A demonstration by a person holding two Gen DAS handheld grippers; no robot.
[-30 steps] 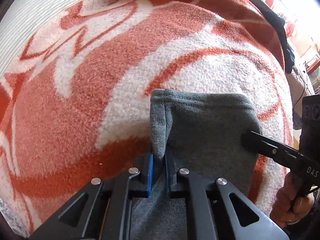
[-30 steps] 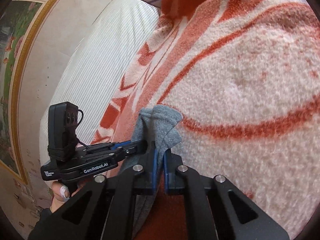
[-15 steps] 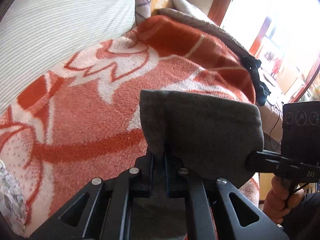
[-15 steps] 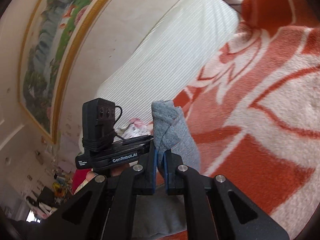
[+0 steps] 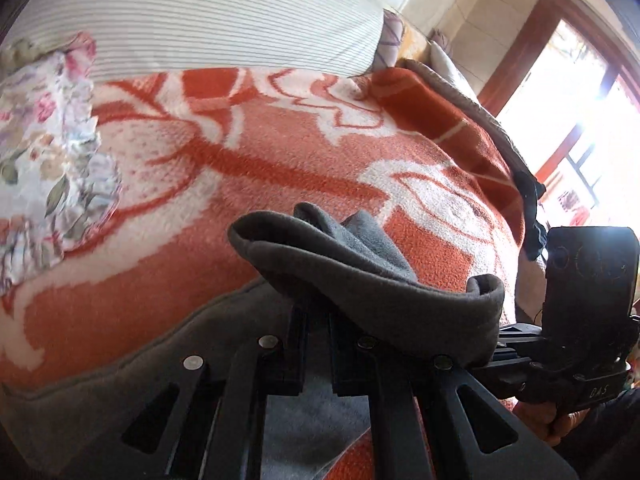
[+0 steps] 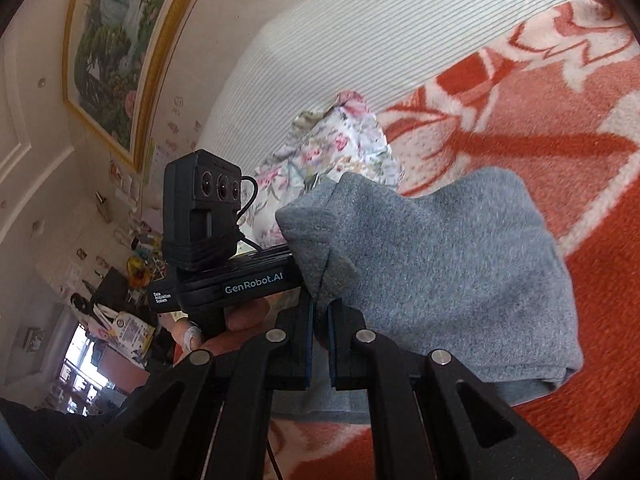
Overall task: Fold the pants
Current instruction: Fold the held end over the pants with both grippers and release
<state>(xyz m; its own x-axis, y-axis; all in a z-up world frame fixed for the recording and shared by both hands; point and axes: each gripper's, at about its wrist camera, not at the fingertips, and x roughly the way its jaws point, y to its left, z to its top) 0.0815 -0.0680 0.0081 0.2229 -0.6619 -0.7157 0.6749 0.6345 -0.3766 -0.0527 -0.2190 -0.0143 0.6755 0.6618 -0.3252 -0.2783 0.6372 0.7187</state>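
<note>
— Grey fleece pants [image 5: 360, 276]: position?
— Raised above the orange-and-white patterned fleece blanket [image 5: 248, 184] on the bed, one folded end held up; the remainder lies on the blanket below.
— Left hand-held gripper [image 5: 318, 320]?
— Jaws together, clamped on the pants' edge.
— Right hand-held gripper [image 6: 320, 316]?
— Likewise clamped on the same end, cloth bunched above its jaws.
— Surroundings?
— Floral-print cloth [image 6: 332, 148] beside a white striped cushion [image 5: 192, 16]; framed landscape painting [image 6: 116, 48] on the wall.
</note>
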